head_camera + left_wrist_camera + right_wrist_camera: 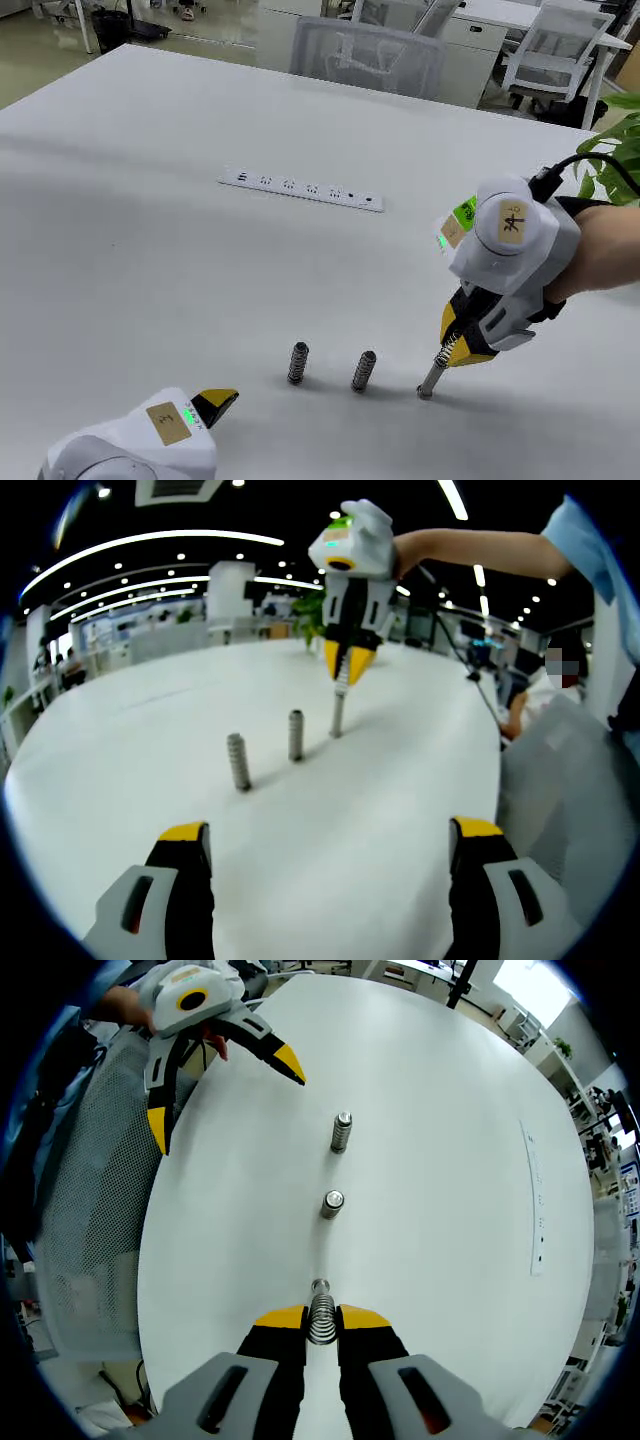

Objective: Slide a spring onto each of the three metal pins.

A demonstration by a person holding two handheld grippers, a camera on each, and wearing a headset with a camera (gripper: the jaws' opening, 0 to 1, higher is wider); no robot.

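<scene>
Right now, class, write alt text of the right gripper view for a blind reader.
The right gripper is shut on a spring sitting on the nearest metal pin on a white table. Beyond stand two more pins, each wearing a spring, and the open left gripper hovers at upper left.

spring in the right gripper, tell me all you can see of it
The spring is a short coil of grey metal wire, pinched between the yellow tips of the right gripper. It sits around the top of a pin whose lower part is bare. Spring and pin lean slightly, and the pin's foot rests on the white table.
</scene>
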